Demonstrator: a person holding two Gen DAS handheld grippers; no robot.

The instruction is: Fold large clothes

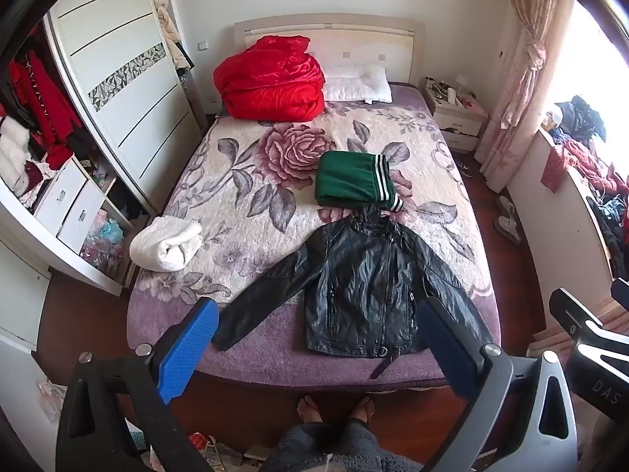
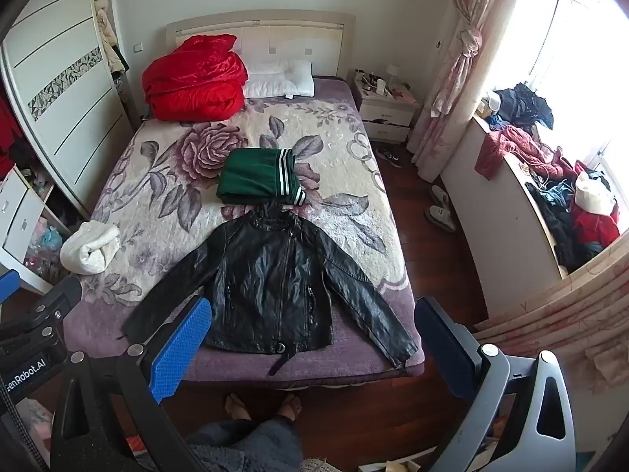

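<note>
Filling most of both frames, the bed (image 1: 243,181), serving as the work surface for folding. Spread flat at its near edge, in the lower middle of each frame, the black leather jacket (image 1: 369,283), front up, zipped, both sleeves fanned outward and downward — laid that way, presumably, so each sleeve could be taken and folded across the body. Parked at the upper left of the bed by the headboard, a red quilt bundle (image 1: 271,82), seemingly out of the working space. Just above the jacket collar, touching or nearly so, a folded green garment (image 1: 350,179) with striped cuffs, apparently already done. At the left edge of the bed, a rolled white towel (image 1: 167,246), well apart. Held above the near edge, not touching anything, the left claw (image 1: 314,354), wide apart and empty; likewise the right claw (image 2: 310,350), spread wide, nothing between its pads, probably readied for the sleeves.
</note>
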